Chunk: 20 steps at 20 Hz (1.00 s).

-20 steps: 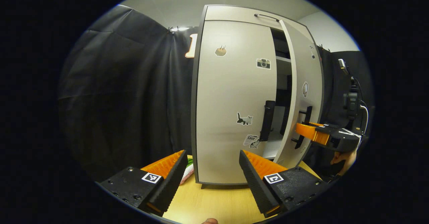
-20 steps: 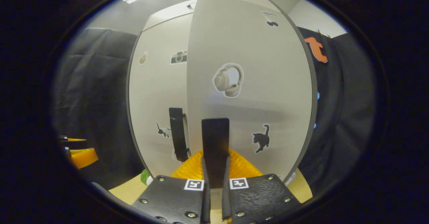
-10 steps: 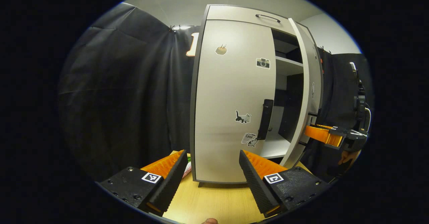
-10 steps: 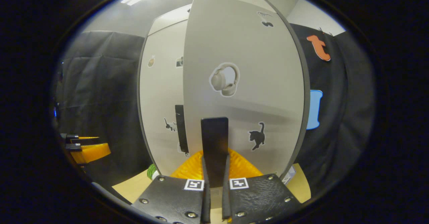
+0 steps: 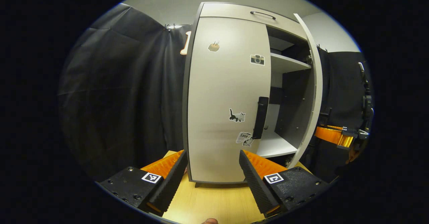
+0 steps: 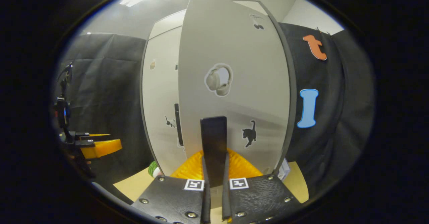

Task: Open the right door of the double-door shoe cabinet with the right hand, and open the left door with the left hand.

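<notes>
The pale shoe cabinet (image 5: 231,11) stands on a wooden table. Its left door (image 5: 224,96) is closed, with a black vertical handle (image 5: 260,117) at its inner edge. The right door (image 5: 312,83) is swung wide and seen edge-on. My left gripper (image 5: 212,173) is open, low in front of the left door and apart from it. In the right gripper view the right door (image 6: 234,66) faces me, and my right gripper (image 6: 214,162) is shut on its black handle (image 6: 213,133). The right gripper (image 5: 331,135) appears beyond the open door in the left gripper view. The left gripper (image 6: 97,147) hovers at the far left.
Bare shelves (image 5: 288,63) show inside the open half, with a lower shelf (image 5: 273,145). A drawer with a dark pull (image 5: 263,14) tops the cabinet. On the table (image 5: 214,200) a green item (image 6: 153,168) lies by the cabinet's left and a small box (image 6: 284,173) by the right door.
The right door has swung much further open with my right gripper holding its handle, baring the shelves. My left gripper has stayed open in front of the closed left door.
</notes>
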{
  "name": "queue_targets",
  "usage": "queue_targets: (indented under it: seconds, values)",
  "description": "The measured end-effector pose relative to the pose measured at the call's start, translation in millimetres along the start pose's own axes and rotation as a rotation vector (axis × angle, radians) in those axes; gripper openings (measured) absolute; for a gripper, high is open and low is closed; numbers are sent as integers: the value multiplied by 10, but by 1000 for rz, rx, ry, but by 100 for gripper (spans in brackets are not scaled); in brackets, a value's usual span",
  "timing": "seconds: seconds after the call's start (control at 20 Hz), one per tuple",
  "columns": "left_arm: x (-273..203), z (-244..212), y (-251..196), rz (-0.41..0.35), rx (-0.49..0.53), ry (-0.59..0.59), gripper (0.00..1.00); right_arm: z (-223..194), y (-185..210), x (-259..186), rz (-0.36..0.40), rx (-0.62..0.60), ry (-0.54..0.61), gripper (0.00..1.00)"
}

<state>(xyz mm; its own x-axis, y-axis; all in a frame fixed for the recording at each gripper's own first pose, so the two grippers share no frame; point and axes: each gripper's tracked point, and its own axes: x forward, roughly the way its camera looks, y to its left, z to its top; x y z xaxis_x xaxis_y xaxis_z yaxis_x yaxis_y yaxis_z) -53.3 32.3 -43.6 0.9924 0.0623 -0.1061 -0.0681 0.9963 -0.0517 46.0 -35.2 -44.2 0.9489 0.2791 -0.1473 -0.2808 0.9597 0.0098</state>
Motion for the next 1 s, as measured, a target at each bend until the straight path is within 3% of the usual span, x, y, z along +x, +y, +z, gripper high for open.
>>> queue_targets:
  seconds: [0.15,0.2,0.35,0.4,0.55,0.6,1.0]
  values:
    - [39,-18,-84,-26,8,5,96,0,-54,-61,-21,0,-3,13]
    - [52,-21,-114,-35,10,6,92,-3,-74,-86,-32,-3,-3,13]
    - [89,-23,-199,-64,12,10,96,-5,-177,-175,-70,1,-8,13]
    - [98,-27,-227,-73,13,10,92,-2,-205,-210,-83,6,-10,13]
    - [126,-41,-323,-100,16,16,96,-14,-280,-281,-125,3,-12,13]
    - [131,-50,-353,-107,20,18,92,-10,-314,-303,-141,0,-13,13]
    - [138,-21,-459,-137,17,5,96,-96,-861,-705,-341,-32,-14,11]
